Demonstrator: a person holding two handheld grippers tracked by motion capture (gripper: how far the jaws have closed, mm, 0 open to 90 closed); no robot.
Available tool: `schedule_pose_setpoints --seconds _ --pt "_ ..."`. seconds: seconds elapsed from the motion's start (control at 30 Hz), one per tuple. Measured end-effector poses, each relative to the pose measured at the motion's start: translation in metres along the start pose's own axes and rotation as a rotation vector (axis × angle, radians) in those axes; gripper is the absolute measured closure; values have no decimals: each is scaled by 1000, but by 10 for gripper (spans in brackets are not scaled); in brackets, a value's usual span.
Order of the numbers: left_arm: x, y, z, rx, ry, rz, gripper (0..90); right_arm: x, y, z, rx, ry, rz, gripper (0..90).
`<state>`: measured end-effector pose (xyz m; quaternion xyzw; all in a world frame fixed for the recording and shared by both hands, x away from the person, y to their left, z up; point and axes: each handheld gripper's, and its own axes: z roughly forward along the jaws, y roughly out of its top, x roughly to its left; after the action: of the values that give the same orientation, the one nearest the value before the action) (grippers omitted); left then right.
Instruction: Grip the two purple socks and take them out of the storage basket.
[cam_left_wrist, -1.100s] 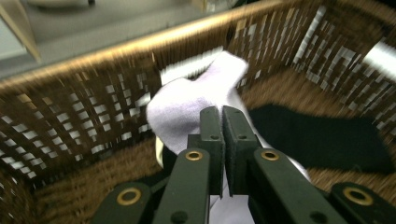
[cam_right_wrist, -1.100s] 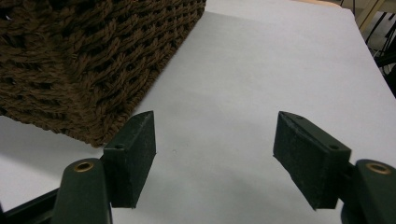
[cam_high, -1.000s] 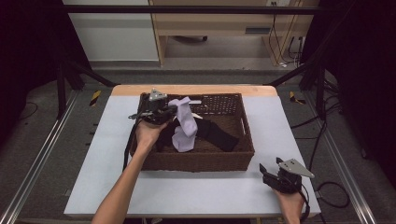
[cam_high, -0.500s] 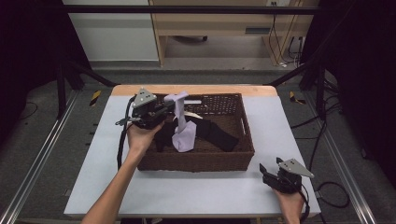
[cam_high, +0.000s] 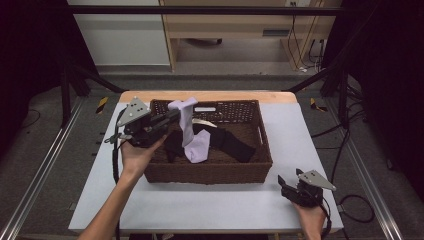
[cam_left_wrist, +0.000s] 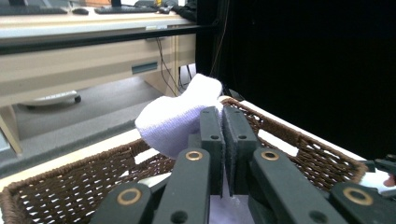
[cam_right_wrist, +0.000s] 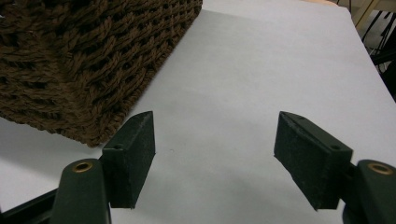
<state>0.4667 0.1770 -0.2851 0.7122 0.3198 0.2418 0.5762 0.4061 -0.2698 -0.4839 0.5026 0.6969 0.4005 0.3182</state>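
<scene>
A lilac sock (cam_high: 190, 132) hangs over the brown wicker basket (cam_high: 257, 165), pinched at its top by my left gripper (cam_high: 176, 114), which is shut on it above the basket's left half. In the left gripper view the sock's (cam_left_wrist: 180, 116) end bulges over the closed jaws of the left gripper (cam_left_wrist: 222, 112), with the basket rim (cam_left_wrist: 299, 135) beyond. A black sock (cam_high: 230, 142) lies on the basket floor. My right gripper (cam_high: 284, 184) rests open on the table by the basket's near right corner; in its own view the right gripper (cam_right_wrist: 214, 140) stands wide with nothing between the jaws.
The basket stands in the middle of a white table (cam_high: 210, 205). In the right gripper view the basket corner (cam_right_wrist: 88, 70) is at the left and bare tabletop (cam_right_wrist: 261, 60) lies ahead. A wooden desk (cam_high: 235, 22) stands behind the table, cables (cam_high: 350, 200) at the right.
My left gripper has moved left and up with the lilac sock, lifting it so it hangs more freely. The right gripper has stayed put.
</scene>
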Motion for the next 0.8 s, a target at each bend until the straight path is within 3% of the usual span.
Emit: schedule_pose_setpoints --seconds 0.23,0.47,0.8 --pt "-9 2 -21 -35 -36 3 864 0 0 0 -4 -3 4 290" --pt "-16 -7 -47 -76 -72 -14 863 0 0 0 -5 -7 5 285" --pt "-33 -21 -71 -69 -112 23 862 0 0 0 -3 -10 5 283"
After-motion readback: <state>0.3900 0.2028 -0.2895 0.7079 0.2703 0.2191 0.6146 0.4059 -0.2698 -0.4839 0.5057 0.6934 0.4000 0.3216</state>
